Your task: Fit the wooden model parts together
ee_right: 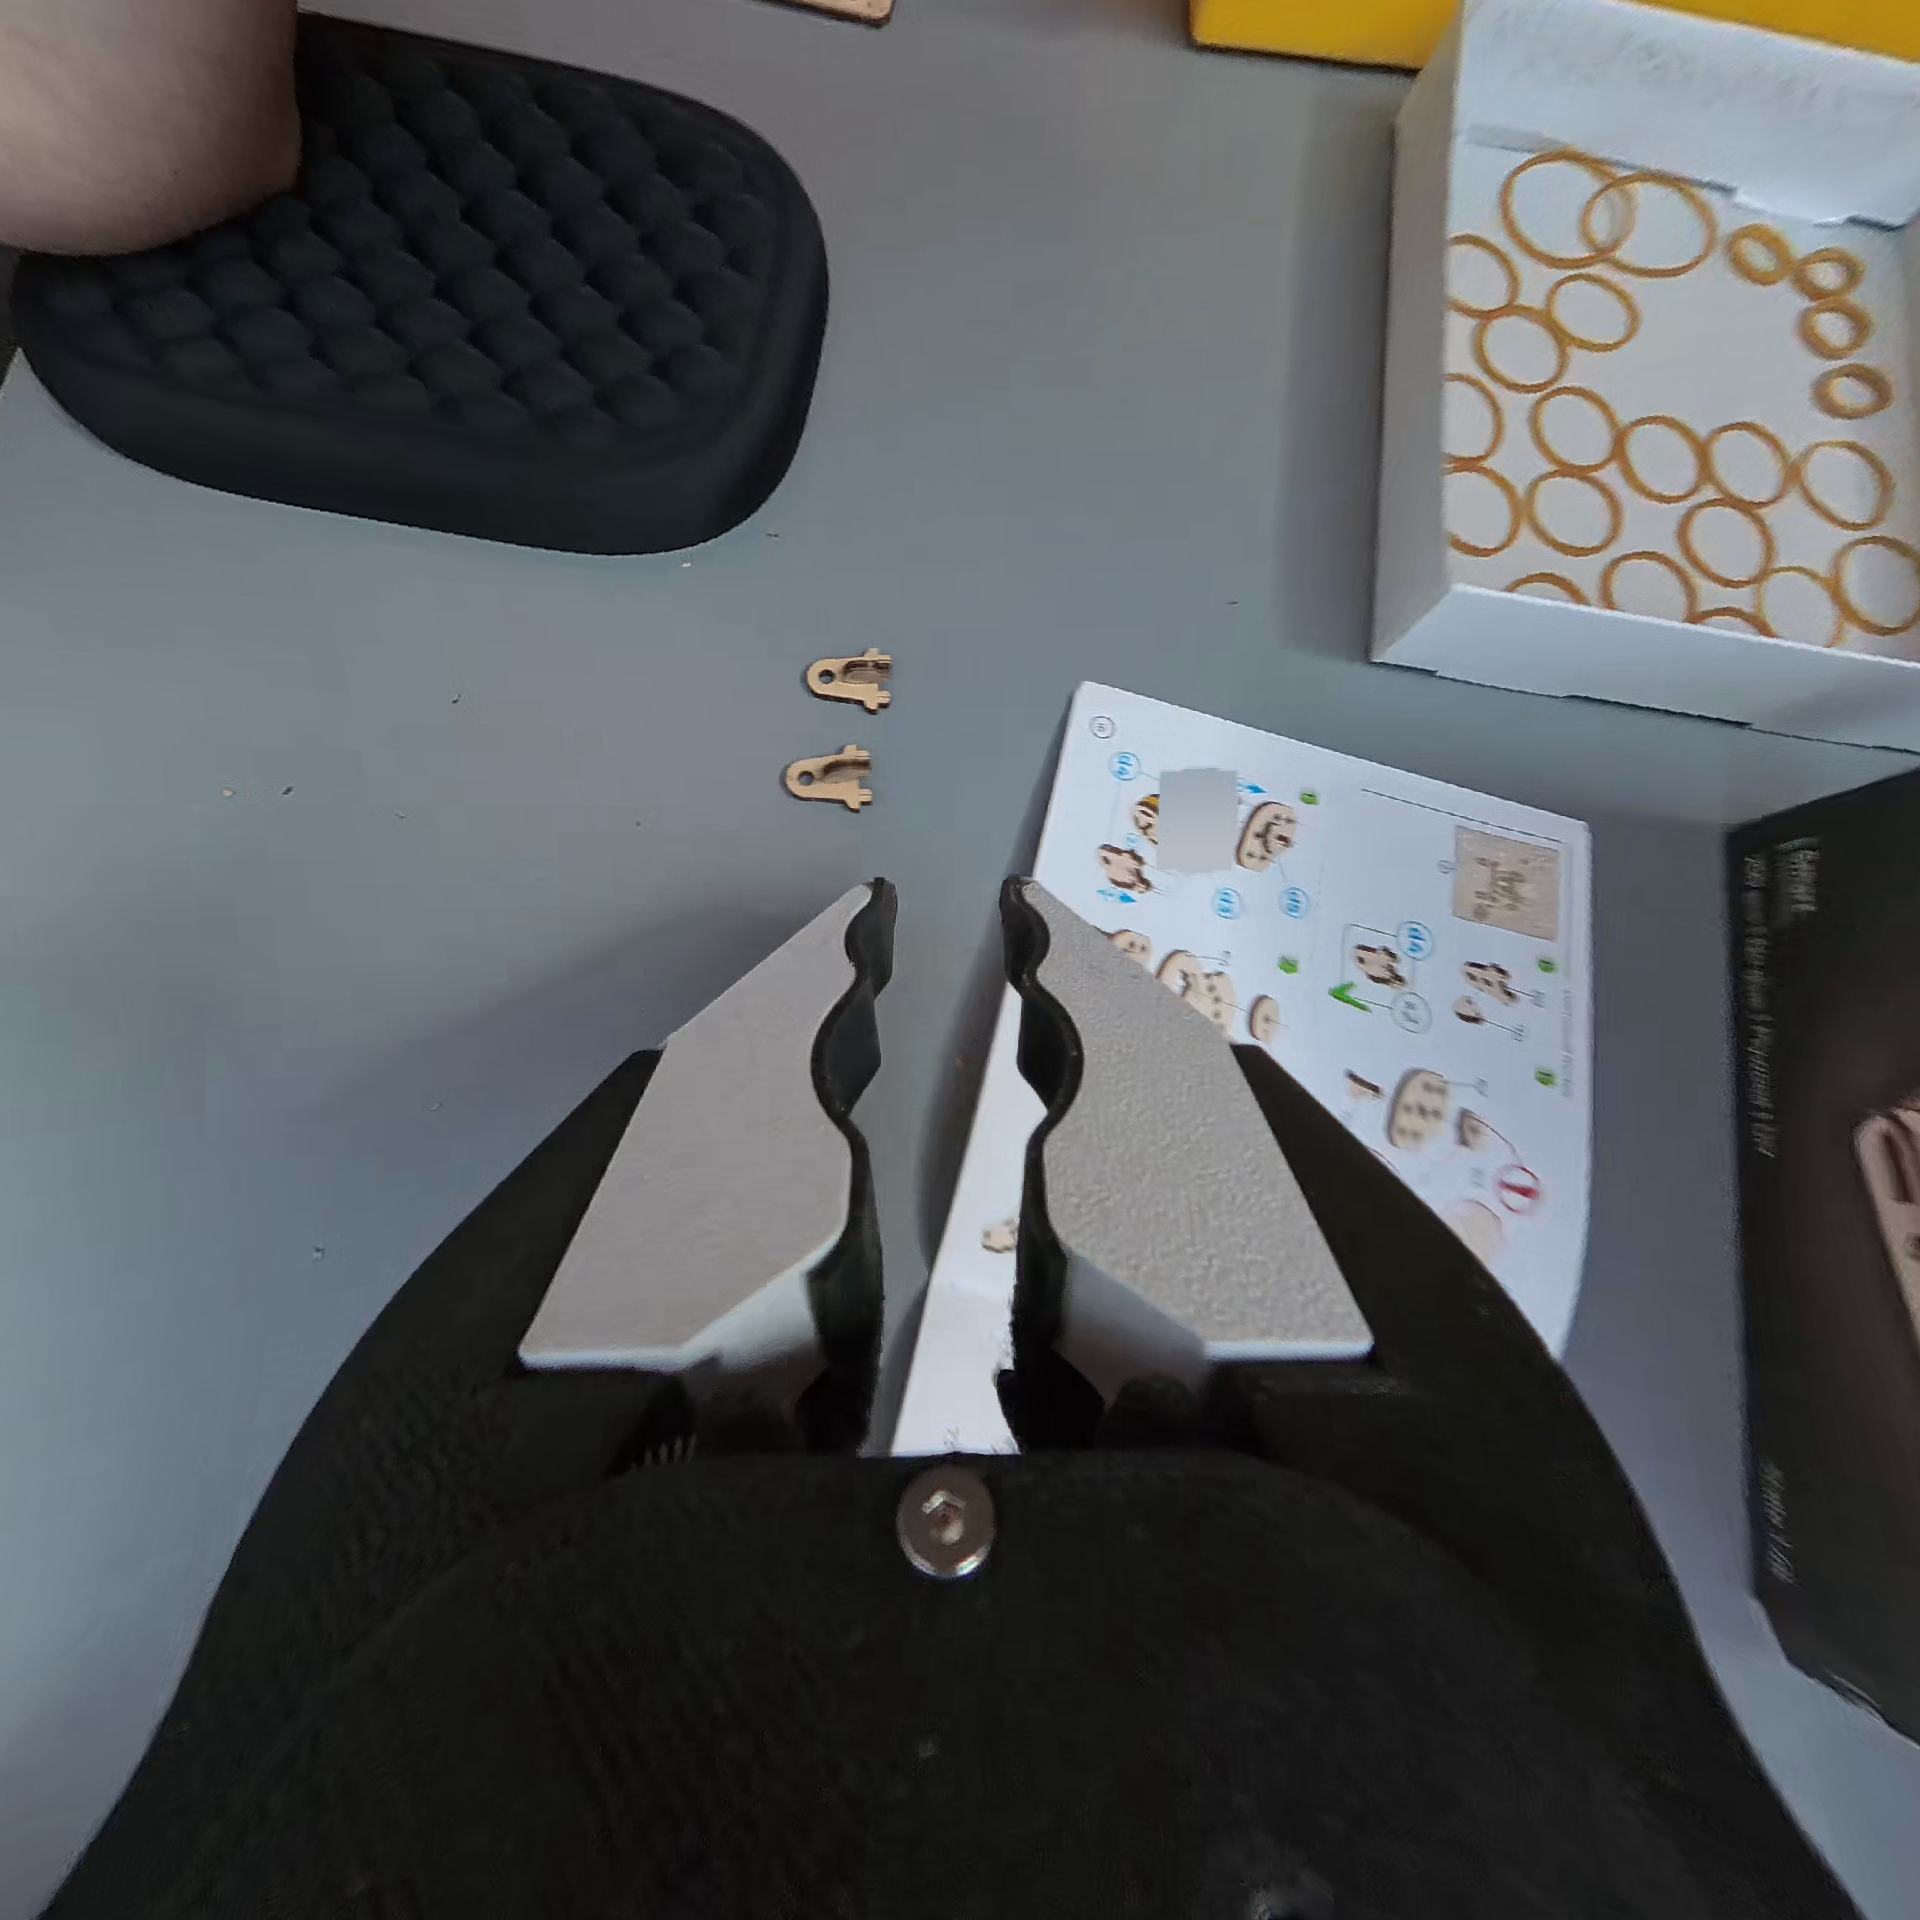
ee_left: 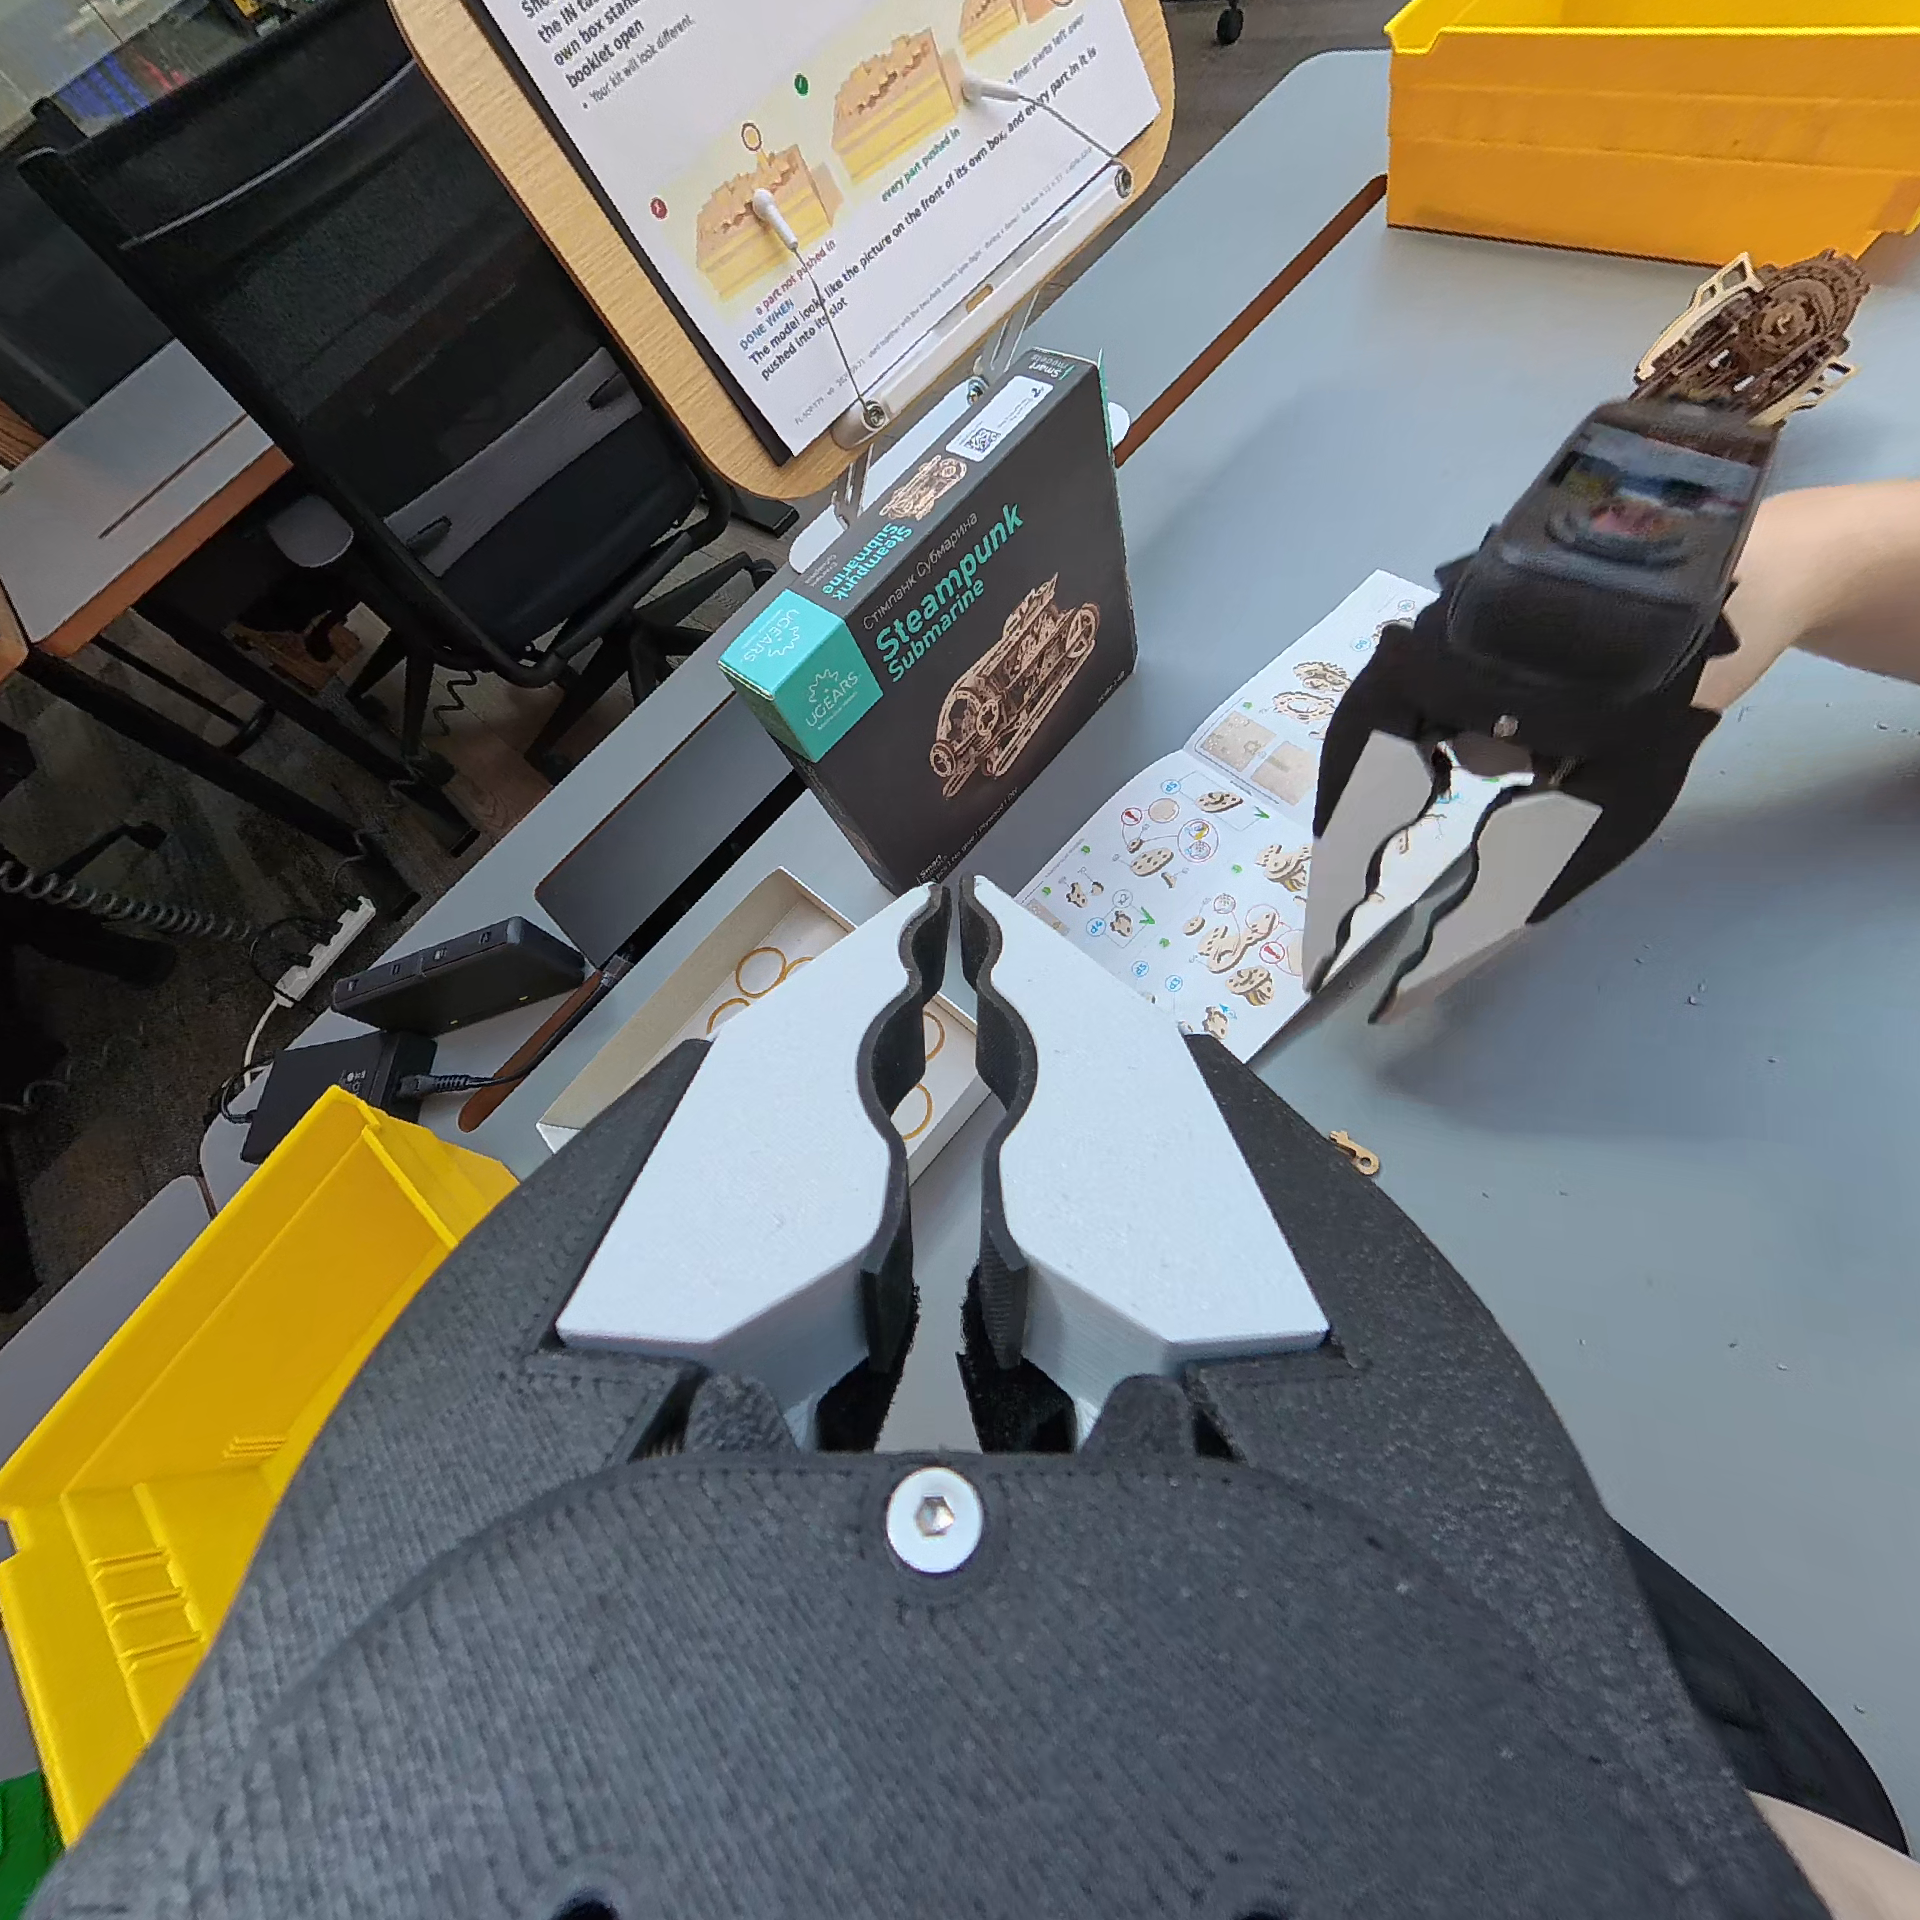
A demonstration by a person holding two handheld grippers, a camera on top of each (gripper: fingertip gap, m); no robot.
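Observation:
Two small flat wooden parts [ee_right: 850,681] [ee_right: 829,777] lie on the grey table just ahead of my right gripper [ee_right: 943,896]. The gripper is slightly open and empty, over the left edge of the open instruction booklet [ee_right: 1351,987]. In the left wrist view the right gripper [ee_left: 1351,1003] hangs over the booklet [ee_left: 1174,883]. A partly built wooden model [ee_left: 1756,322] stands behind it. My left gripper [ee_left: 958,894] is shut with its tips almost touching and holds nothing. A small wooden part [ee_left: 1356,1153] lies to its right.
The black kit box [ee_left: 966,644] [ee_right: 1829,1247] stands by the booklet. A white tray of rubber bands [ee_right: 1662,416] [ee_left: 769,966] is nearby. Yellow bins sit far right [ee_left: 1662,125] and near left [ee_left: 208,1351]. A black padded rest [ee_right: 436,312] lies under a person's arm [ee_right: 125,125]. One gripper's finger ends stand about 20 cm off the other's.

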